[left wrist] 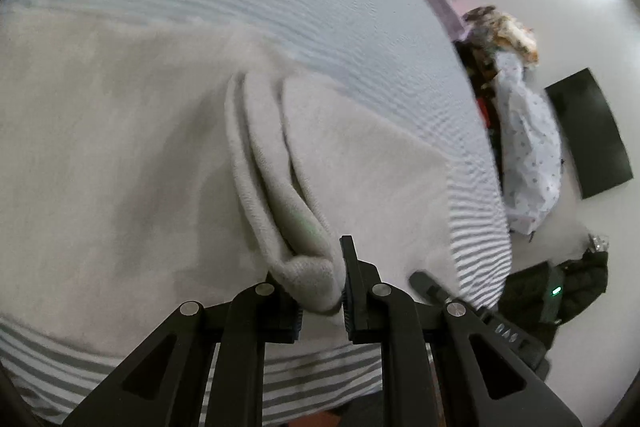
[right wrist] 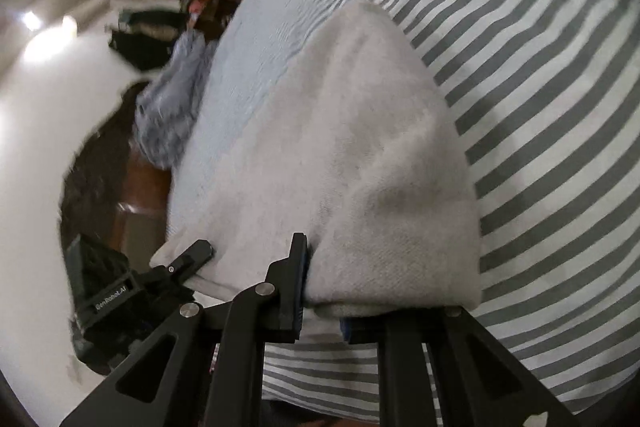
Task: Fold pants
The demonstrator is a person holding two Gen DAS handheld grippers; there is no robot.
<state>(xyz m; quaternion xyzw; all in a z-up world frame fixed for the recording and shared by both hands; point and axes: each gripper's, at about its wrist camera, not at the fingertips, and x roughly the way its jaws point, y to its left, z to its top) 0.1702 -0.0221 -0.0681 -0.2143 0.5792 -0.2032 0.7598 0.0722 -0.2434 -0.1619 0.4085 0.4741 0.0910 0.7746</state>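
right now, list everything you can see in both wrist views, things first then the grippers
pants: one, pale grey, on the bed, edge bunched.
striped bed sheet: one, grey and white, under the pants.
dotted cloth: one, light blue, beside the bed.
dark panel: one, black, on the pale surface past the bed.
dark jacket: one, black, same pale surface.
left gripper: black, jaws shut on the pants.
right gripper: black, jaws shut on the pants.

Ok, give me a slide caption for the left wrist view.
Left gripper shut on a bunched edge of the light grey pants, lifting it off the striped bedsheet.
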